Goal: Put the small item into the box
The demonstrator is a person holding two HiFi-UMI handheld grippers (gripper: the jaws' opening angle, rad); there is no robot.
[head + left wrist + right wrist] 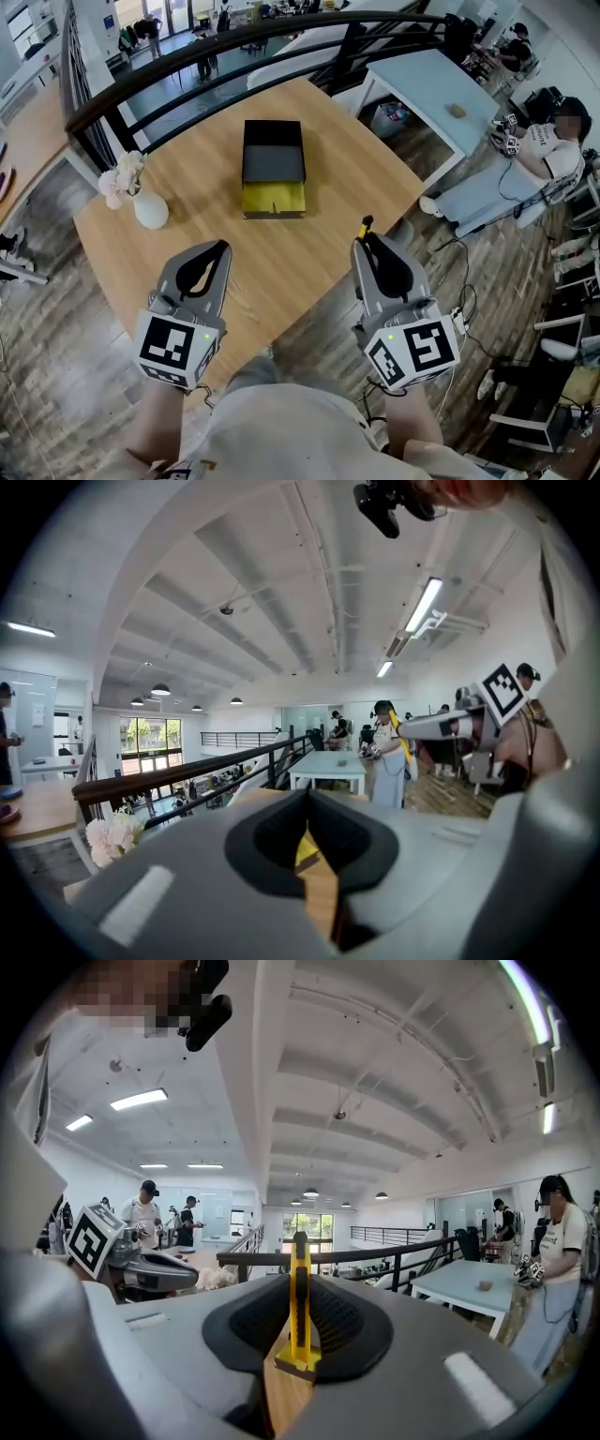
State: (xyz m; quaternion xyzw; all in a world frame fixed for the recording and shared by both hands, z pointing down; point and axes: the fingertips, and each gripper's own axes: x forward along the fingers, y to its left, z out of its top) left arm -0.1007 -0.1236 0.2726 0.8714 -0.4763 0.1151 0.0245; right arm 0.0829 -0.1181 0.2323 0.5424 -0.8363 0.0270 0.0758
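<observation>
A black box point(274, 150) lies on the wooden table point(309, 272), its yellow drawer point(274, 199) pulled out toward me. A sliver of that yellow drawer point(305, 848) shows between the left jaws. My right gripper point(365, 242) is shut on a yellow utility knife point(365, 226), which stands upright between the jaws point(300, 1297) over the table's near right edge, short of the box. Over the table's near left part, my left gripper point(221, 247) is shut with nothing in it.
A white vase of pale pink flowers point(141, 202) stands at the table's left side. A dark railing point(234, 42) runs behind the table. To the right are a light blue table point(427, 89) and a seated person point(525, 169).
</observation>
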